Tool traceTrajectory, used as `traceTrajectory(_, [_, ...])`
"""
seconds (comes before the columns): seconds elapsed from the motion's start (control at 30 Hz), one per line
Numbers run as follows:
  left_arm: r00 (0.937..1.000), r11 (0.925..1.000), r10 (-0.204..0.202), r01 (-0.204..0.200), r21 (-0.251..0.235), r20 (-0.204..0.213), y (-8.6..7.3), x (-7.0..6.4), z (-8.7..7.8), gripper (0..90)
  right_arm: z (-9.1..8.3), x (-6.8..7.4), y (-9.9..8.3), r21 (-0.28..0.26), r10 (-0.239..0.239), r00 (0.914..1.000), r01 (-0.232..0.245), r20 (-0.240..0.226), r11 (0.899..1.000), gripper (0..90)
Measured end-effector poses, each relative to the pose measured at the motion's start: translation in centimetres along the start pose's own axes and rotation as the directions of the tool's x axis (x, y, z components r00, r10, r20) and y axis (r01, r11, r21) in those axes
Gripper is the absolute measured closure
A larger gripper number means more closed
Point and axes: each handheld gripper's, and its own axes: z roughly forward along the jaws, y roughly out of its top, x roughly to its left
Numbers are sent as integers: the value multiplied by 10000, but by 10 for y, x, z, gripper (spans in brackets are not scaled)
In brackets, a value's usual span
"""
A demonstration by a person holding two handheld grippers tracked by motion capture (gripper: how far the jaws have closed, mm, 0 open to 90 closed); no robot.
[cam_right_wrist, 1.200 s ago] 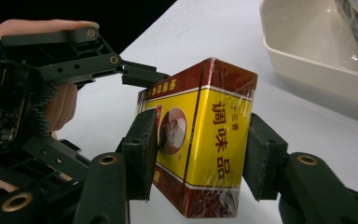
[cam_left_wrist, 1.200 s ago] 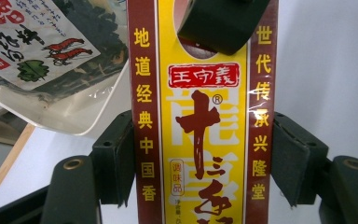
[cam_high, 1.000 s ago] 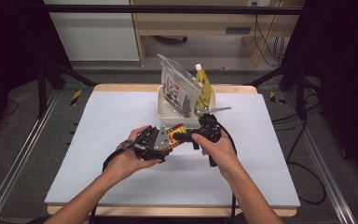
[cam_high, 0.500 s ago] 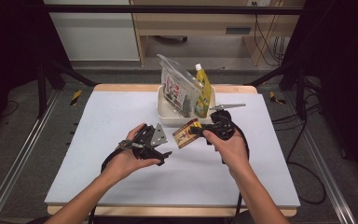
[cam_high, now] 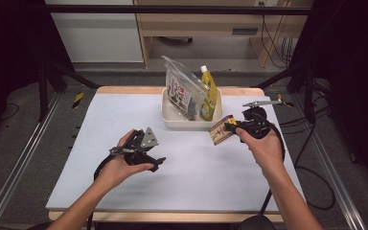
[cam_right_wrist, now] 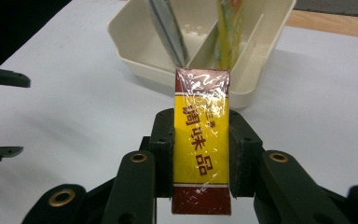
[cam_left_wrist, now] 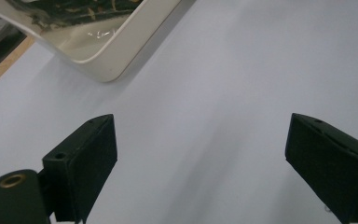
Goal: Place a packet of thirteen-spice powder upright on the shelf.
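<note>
A cream plastic divided tray (cam_high: 172, 120) on the pale tabletop (cam_high: 196, 167) holds a clear printed pouch (cam_high: 182, 91) and a yellow squeeze pouch (cam_high: 210, 96), each upright. The right tongs (cam_right_wrist: 200, 154) clamp a yellow-and-maroon wrapped seasoning box (cam_right_wrist: 201, 140) just beside the tray; the left tongs (cam_left_wrist: 200, 158) hover wide apart, empty, above the tabletop.

Tray (cam_left_wrist: 103, 65) cut off by the top edge in the left gripper view; box (cam_right_wrist: 200, 140) lower end cut by the bottom edge; pouch (cam_high: 182, 93) print too small to read.
</note>
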Motion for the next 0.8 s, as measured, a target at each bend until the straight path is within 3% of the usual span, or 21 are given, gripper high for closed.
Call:
traceTrajectory(0.3, [9957,9952,-921,919,-325,-48,-26,1,-6,84,-6,-8,16,177,-120,9976,109,679,9998,682])
traceTrajectory(0.43, [9907,9912,-1326,1325,-47,-320,-47,4,-6,83,-5,-10,29,279,-131,9950,104,991,9996,682])
traceTrajectory(0.63, [9868,9884,-1475,1496,273,-674,-65,5,-12,65,-5,-13,42,358,-98,9929,56,1188,9993,682])
traceTrajectory(0.8, [9799,9836,-1742,1779,304,-969,-77,7,-18,59,-6,-16,58,397,40,9901,-96,1400,9992,682])
